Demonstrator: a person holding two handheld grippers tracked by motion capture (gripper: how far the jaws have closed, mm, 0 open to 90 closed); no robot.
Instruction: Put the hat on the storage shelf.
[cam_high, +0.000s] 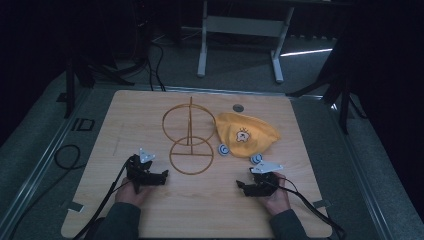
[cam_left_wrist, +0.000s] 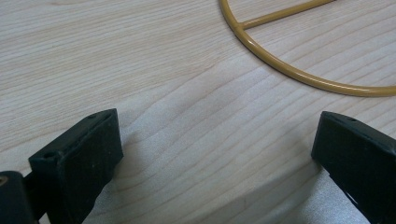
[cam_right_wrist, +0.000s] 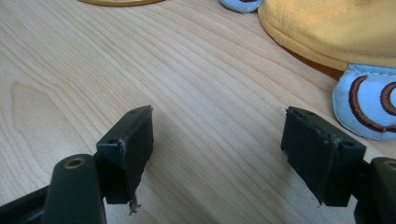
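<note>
Start pose, nothing grasped: left tongs (cam_high: 159, 176) and right tongs (cam_high: 243, 187) both released, resting on worktop (cam_high: 210, 210); next likely yellow cap (cam_high: 246, 132) onto gold wire stand (cam_high: 190, 141).

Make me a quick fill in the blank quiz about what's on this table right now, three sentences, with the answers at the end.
1. The yellow hat lies on the wooden ____, to the right of the wire stand.
2. The left tongs and the right tongs both have their jaws ____, gripping nothing.
3. The two small round pieces beside the hat are light ____ in colour.

Missing words: table; open; blue
</note>
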